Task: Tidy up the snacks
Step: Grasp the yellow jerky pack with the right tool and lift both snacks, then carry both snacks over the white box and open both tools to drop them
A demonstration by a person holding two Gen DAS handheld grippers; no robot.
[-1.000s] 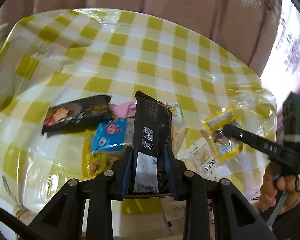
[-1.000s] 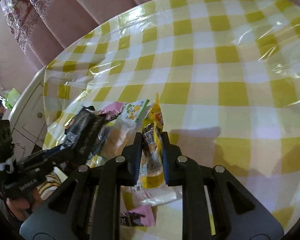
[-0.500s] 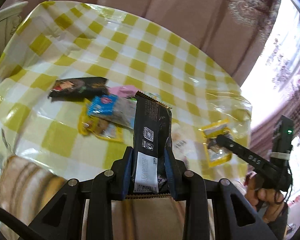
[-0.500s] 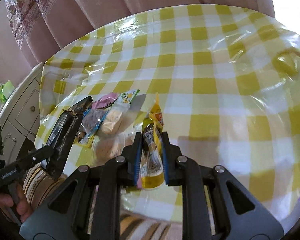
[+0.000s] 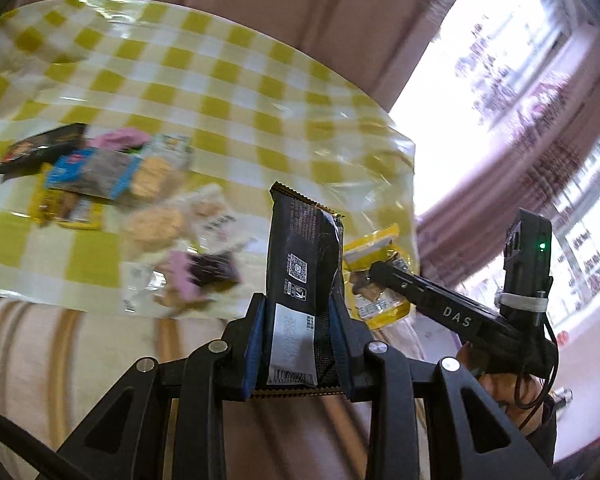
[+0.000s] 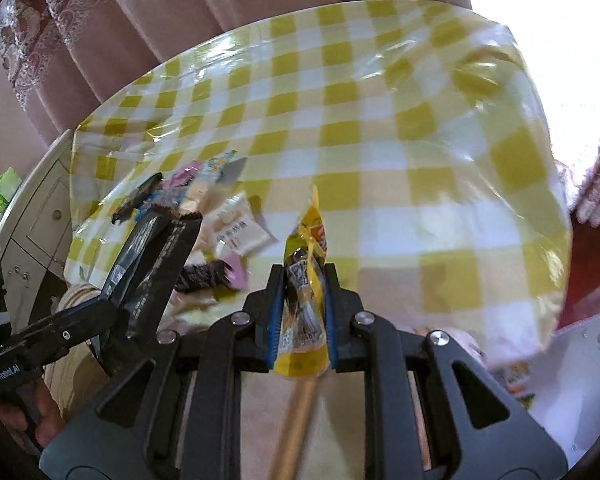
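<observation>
While clamped upright between the blue pads of the left gripper [image 5: 300,320], one black snack bar [image 5: 302,256], white label strip at its lower end, raised off the counter [image 5: 236,88]. Pinched edge-on in the right gripper [image 6: 302,316], one yellow snack packet [image 6: 306,276], also lifted clear. Two grippers, two snacks held, one each. Left behind on the yellow-checked cloth, a loose pile of packets [image 5: 112,184]: one black, one blue, one yellow, two with pink, several pale biscuit ones; blurred, exact count not readable. Behind the counter, pink curtains [image 6: 140,20]. Under the right gripper's handle, one hand [image 5: 500,392].
</observation>
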